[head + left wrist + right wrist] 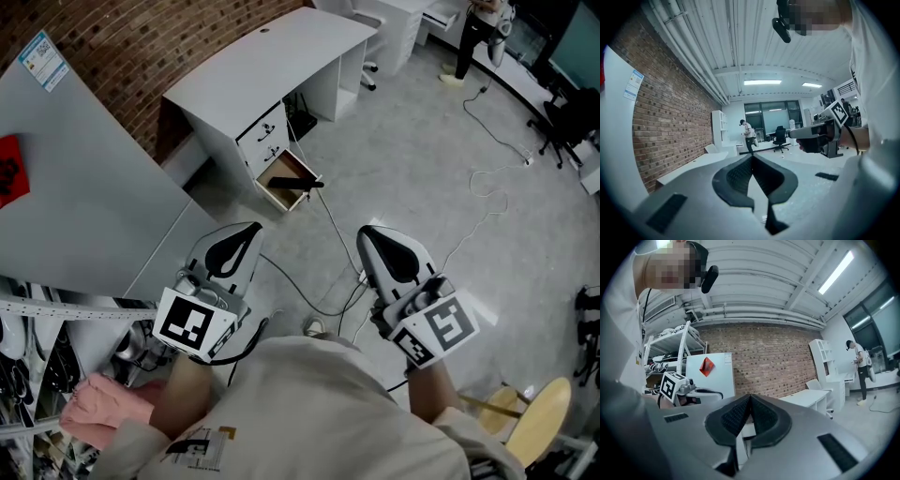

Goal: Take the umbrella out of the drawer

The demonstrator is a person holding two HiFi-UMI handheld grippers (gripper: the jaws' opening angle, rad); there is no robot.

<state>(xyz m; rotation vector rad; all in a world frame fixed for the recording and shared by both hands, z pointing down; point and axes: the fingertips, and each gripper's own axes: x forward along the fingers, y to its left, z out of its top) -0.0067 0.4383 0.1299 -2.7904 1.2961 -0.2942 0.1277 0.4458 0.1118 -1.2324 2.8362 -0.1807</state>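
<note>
The left gripper (251, 229) and right gripper (368, 232) are both closed and empty, well short of the desk (272, 52). The umbrella (302, 185) lies in the desk's open bottom drawer (277, 199).

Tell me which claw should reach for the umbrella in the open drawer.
Left claw, narrowly: it sits nearer the drawer holding the umbrella; right claw is equally shut and empty.

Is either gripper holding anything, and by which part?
Nothing is held. The left gripper and right gripper are both shut and empty; the umbrella lies in the open drawer.
</note>
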